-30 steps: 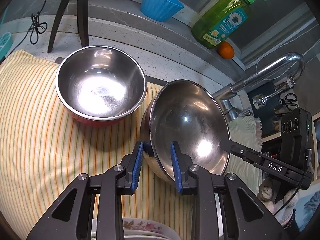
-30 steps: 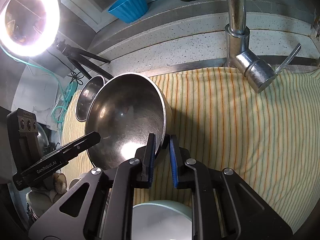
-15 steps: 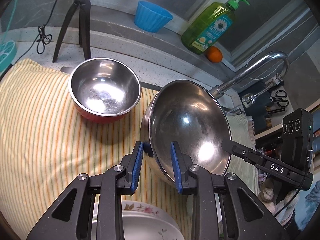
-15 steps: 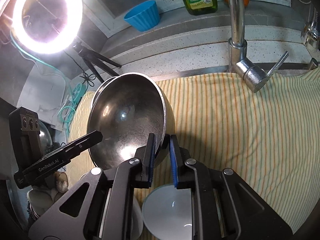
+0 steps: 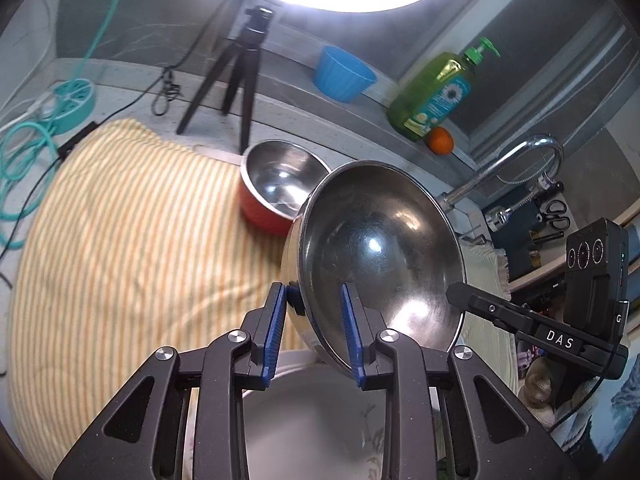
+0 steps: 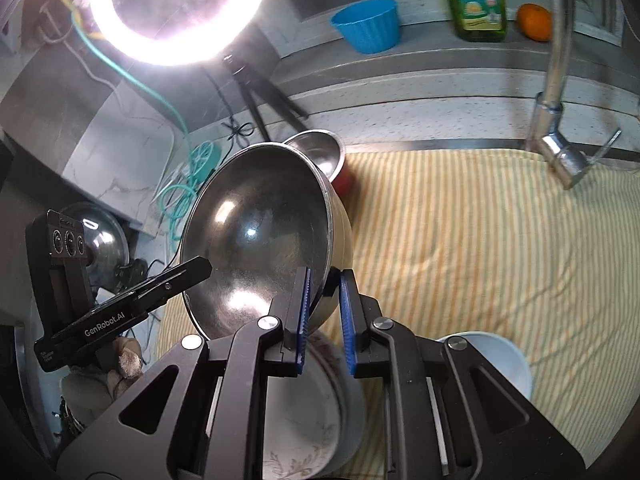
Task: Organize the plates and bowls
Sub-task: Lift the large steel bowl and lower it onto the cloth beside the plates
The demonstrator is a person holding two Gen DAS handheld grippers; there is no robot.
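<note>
Left wrist view: left gripper [image 5: 314, 330] clamps near rim of big steel bowl [image 5: 380, 256], 1 blue pad outside the wall, 1 inside, jaws closed on rim. Bowl held off the cloth, tipped up steeply, open side facing cam and slightly right, rim plane near vertical; rim's long axis runs upper-left to lower-right. Right gripper [image 5: 454, 294] finger tip reaches in at bowl's right rim. Behind bowl, 2nd smaller steel bowl w/ red outside [image 5: 280, 184] sits upright on striped yellow cloth [image 5: 120, 240], mouth up. White floral plate [image 5: 304, 420] directly below gripper. Blue cup [image 5: 344, 74], green soap bottle [image 5: 438, 92], orange [image 5: 440, 140] on back ledge; faucet [image 5: 516, 160] at right.

Right wrist view: right gripper [image 6: 324, 314] grips same steel bowl [image 6: 260, 240] at lower right rim, jaws shut on wall. Bowl's mouth faces left-ish toward cam, bottom pointing right. Left gripper [image 6: 200, 270] tip at its left rim. Red-sided bowl [image 6: 324, 156] behind, on cloth [image 6: 480, 240]. Floral plate [image 6: 296, 420] below, white bowl [image 6: 508, 360] just beside it at right.
</note>
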